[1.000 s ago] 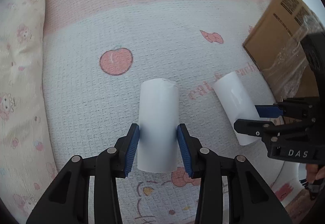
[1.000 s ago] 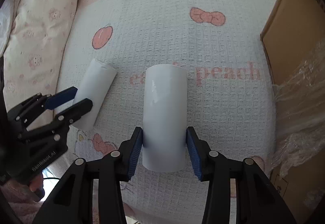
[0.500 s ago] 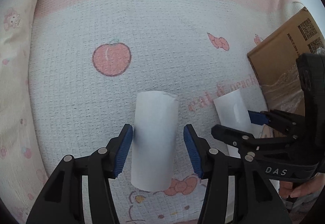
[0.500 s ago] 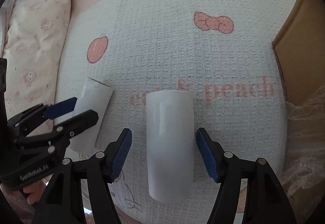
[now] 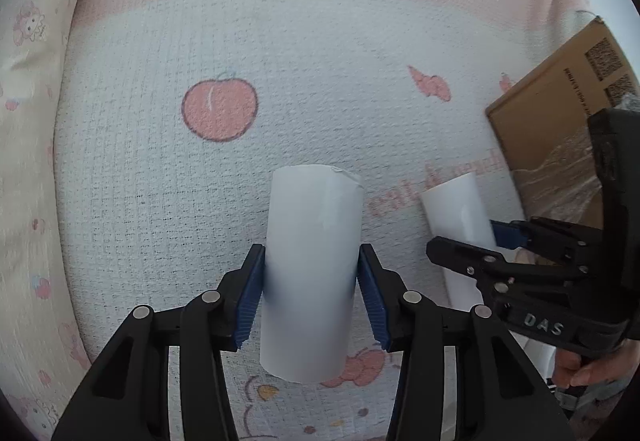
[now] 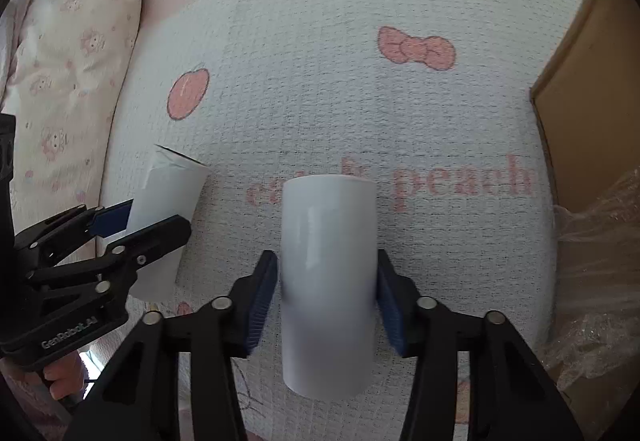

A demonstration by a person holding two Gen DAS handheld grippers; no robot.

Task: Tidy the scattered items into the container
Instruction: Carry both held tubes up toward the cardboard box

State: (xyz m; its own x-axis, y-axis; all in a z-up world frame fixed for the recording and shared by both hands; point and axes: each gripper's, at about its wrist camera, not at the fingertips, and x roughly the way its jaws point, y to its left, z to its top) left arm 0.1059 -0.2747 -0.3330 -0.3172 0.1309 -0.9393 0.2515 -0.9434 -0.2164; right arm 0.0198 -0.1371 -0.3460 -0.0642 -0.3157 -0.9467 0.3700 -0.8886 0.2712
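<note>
Two white paper rolls are over a white and pink blanket. My left gripper (image 5: 311,291) is shut on one white roll (image 5: 312,265), blue pads pressed on both its sides. My right gripper (image 6: 327,299) is shut on the other, glossy white roll (image 6: 329,261). In the left wrist view the right gripper (image 5: 472,239) and its roll (image 5: 458,209) show at the right. In the right wrist view the left gripper (image 6: 142,219) and its roll (image 6: 168,201) show at the left. The brown cardboard box (image 5: 560,113) stands to the right; it also shows in the right wrist view (image 6: 592,89).
The blanket (image 6: 320,89) has peach, bow and "peach" text prints. A patterned pillow (image 6: 68,53) lies along the left. Crinkled clear plastic (image 6: 596,273) hangs at the box's opening. A hand (image 5: 588,369) holds the right gripper's handle.
Half a second ago both grippers stood open around the rolls; now both have closed on them. The views have shifted slightly closer to the rolls.
</note>
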